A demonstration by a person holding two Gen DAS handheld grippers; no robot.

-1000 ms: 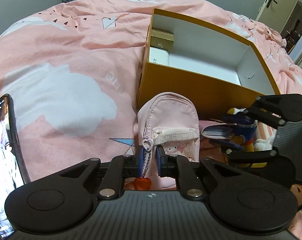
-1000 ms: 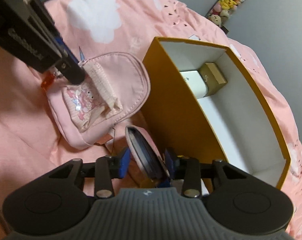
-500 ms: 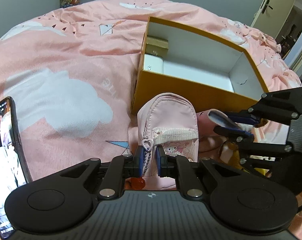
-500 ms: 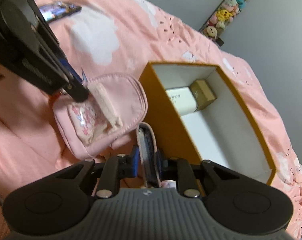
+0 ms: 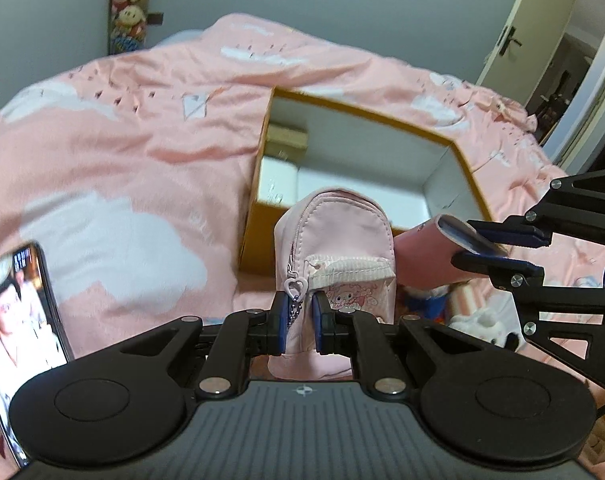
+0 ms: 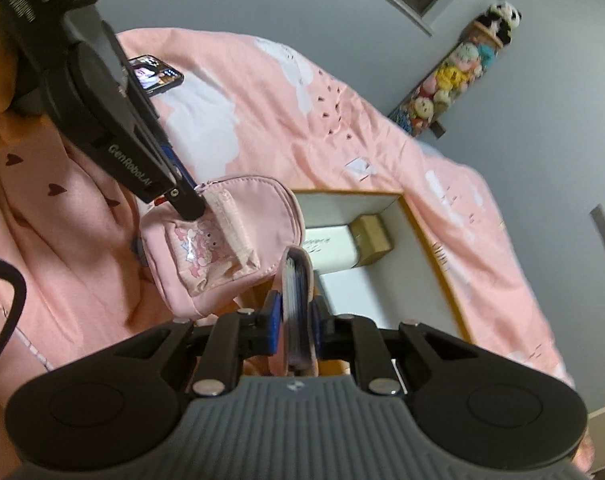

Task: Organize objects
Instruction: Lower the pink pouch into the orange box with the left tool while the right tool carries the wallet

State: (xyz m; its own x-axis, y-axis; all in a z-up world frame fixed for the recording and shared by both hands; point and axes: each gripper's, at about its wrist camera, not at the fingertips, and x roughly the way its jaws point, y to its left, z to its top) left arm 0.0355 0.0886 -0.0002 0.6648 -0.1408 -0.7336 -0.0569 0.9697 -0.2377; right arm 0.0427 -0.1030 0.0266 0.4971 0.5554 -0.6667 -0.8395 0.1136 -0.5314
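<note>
— What are the two grippers holding?

— The left gripper (image 5: 298,322) is pinching the heart-shaped zipper pull (image 5: 295,287) of a small pink backpack (image 5: 336,248), its fingers (image 5: 279,322) pressed close on the pull's chain. The right gripper (image 6: 295,330) is clamping a pink wallet (image 6: 297,304) edge-on, with the fingers (image 6: 271,324) squeezing both sides.

— Where are those things sitting?

— The backpack is standing upright at the near wall of an open orange box (image 5: 468,184), over a bed (image 5: 122,152) with a pink, cloud-printed cover. The wallet is being held just to the right of the backpack, near the box's front edge.

— Is anything in the box?

— A white carton (image 6: 334,248) and a small gold carton (image 6: 372,232) are lying together at one end.

— Anything else nearby?

— A phone (image 5: 16,320) with a lit screen is lying on the bed to the left. Plush toys (image 5: 478,322) are showing below the wallet.
</note>
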